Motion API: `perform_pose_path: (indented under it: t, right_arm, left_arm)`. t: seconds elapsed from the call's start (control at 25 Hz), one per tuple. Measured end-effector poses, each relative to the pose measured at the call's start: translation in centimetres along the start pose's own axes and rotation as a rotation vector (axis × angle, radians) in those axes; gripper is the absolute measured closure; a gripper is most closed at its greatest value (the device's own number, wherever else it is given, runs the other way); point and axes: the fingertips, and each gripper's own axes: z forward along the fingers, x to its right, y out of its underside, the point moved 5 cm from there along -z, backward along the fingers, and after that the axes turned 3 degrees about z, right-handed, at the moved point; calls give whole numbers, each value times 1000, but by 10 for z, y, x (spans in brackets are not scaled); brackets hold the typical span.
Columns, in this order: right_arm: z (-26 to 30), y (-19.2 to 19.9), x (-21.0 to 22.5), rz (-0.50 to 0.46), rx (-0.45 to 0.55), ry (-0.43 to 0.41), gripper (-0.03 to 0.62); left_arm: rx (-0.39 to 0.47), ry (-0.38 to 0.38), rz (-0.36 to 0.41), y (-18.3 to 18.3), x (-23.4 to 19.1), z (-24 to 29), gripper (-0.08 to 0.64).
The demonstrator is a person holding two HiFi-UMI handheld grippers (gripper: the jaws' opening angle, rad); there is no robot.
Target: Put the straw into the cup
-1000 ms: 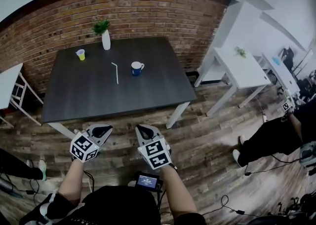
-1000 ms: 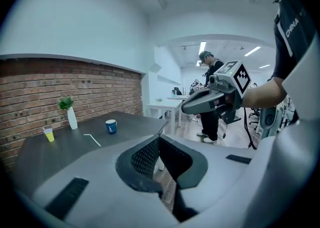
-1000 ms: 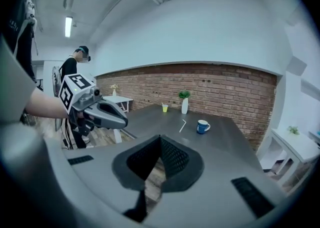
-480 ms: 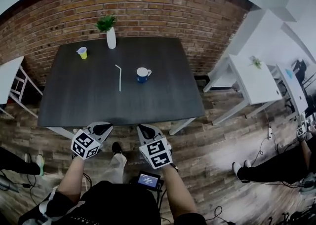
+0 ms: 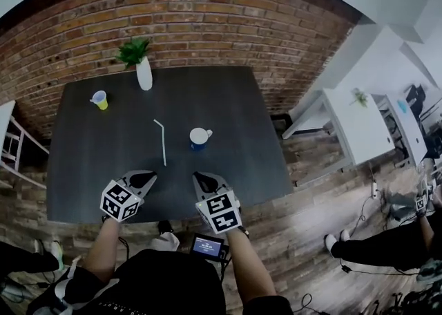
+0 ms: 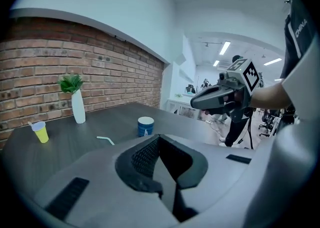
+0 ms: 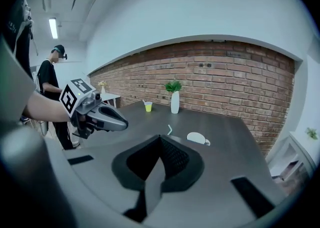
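A white bent straw (image 5: 162, 142) lies flat on the dark table (image 5: 242, 134), just left of a blue cup (image 5: 199, 138) with a white inside. Both appear in the left gripper view as the straw (image 6: 105, 140) and the cup (image 6: 145, 126), and in the right gripper view as the straw (image 7: 169, 130) and the cup (image 7: 197, 137). My left gripper (image 5: 147, 177) hangs over the table's near edge, shut and empty, short of the straw. My right gripper (image 5: 200, 179) is beside it, also shut and empty, below the cup.
A small yellow cup (image 5: 100, 100) with a straw stands at the far left. A white vase with a green plant (image 5: 143, 72) stands at the back by the brick wall. White tables (image 5: 359, 123) are to the right, and a person's legs (image 5: 373, 244) are on the floor there.
The table has come much closer in the head view. Both grippers, first over the wooden floor, now reach over the table's near edge. Their jaws have stayed shut.
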Motion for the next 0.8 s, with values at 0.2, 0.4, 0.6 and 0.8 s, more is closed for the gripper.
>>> perform_pose_path:
  t: [0.2, 0.4, 0.6, 0.8]
  right_arm:
    - [42, -23, 27, 39, -7, 6, 600]
    - [61, -22, 56, 47, -28, -20, 600]
    - [69, -31, 85, 8, -26, -95, 601]
    - [75, -42, 108, -44, -15, -194, 601]
  left_arm:
    - [-11, 0, -35, -10, -58, 26, 557]
    - [-43, 6, -85, -1, -64, 54, 555]
    - [-55, -82, -182, -4, -67, 78, 520]
    - [-103, -206, -263, -3, -71, 92, 446]
